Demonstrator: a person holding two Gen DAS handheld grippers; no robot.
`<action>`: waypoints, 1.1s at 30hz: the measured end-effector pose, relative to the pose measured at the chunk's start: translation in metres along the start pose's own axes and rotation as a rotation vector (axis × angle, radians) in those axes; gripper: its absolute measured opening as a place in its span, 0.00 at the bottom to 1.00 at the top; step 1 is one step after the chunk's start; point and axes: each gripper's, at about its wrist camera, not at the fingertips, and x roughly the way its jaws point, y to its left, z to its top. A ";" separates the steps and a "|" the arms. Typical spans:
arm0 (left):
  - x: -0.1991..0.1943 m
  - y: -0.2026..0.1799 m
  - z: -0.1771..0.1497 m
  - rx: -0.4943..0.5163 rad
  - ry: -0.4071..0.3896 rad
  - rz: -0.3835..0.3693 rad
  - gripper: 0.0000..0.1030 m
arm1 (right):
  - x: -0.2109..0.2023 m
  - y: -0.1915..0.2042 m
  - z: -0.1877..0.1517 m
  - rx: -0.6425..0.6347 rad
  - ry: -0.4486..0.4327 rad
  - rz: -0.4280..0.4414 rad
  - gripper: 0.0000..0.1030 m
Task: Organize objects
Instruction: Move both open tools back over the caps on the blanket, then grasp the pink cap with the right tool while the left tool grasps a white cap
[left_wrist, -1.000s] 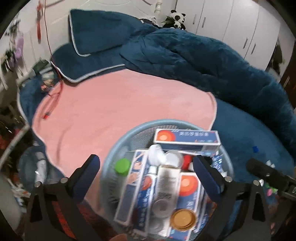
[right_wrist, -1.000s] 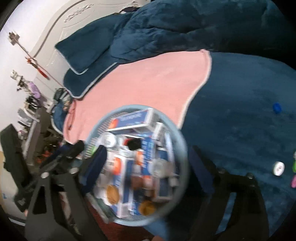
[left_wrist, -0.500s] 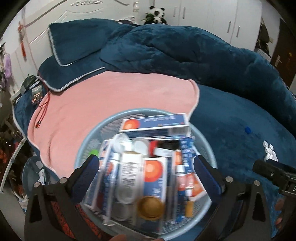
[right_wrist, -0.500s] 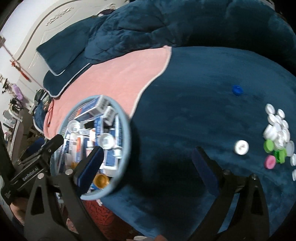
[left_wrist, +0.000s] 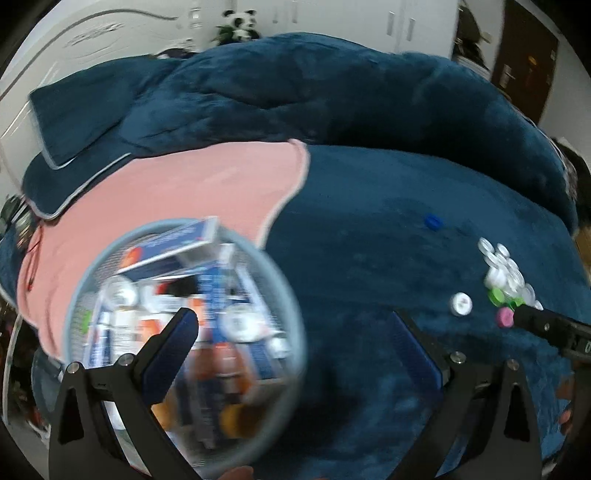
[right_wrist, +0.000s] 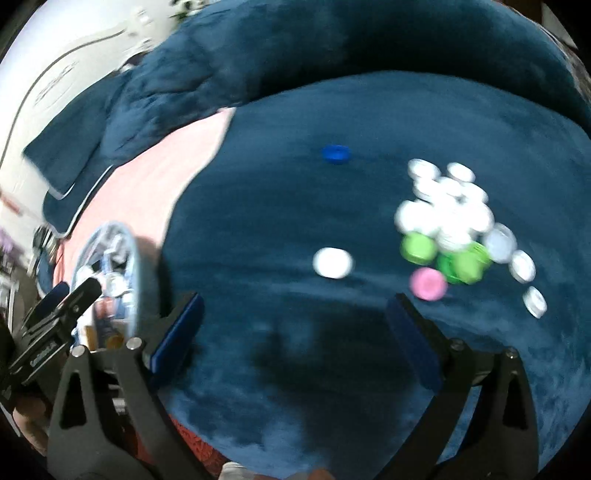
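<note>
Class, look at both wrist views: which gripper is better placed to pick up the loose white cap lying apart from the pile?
Right. The right gripper is open, facing the white cap; the left gripper sits nearer the basket.

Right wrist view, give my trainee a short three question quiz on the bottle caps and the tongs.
1. True or false: the round blue plastic cap lies apart from the cluster of white and green caps.
2. Which cap lies nearest the right tongs? A pink round cap, B blue cap.
3. Fill in: the round grey mesh basket of medicine boxes sits on the ___ side of this view.

Key: 1 true; 2 A; 3 left.
</note>
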 end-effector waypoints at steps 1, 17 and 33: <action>0.002 -0.007 -0.001 0.012 0.004 -0.007 0.99 | -0.002 -0.015 -0.001 0.028 0.001 -0.013 0.97; 0.050 -0.098 -0.022 0.199 0.101 -0.081 0.99 | 0.040 -0.096 -0.001 0.130 0.045 -0.151 0.93; 0.111 -0.166 -0.017 0.234 0.098 -0.245 0.89 | 0.019 -0.139 -0.021 0.327 0.032 -0.022 0.31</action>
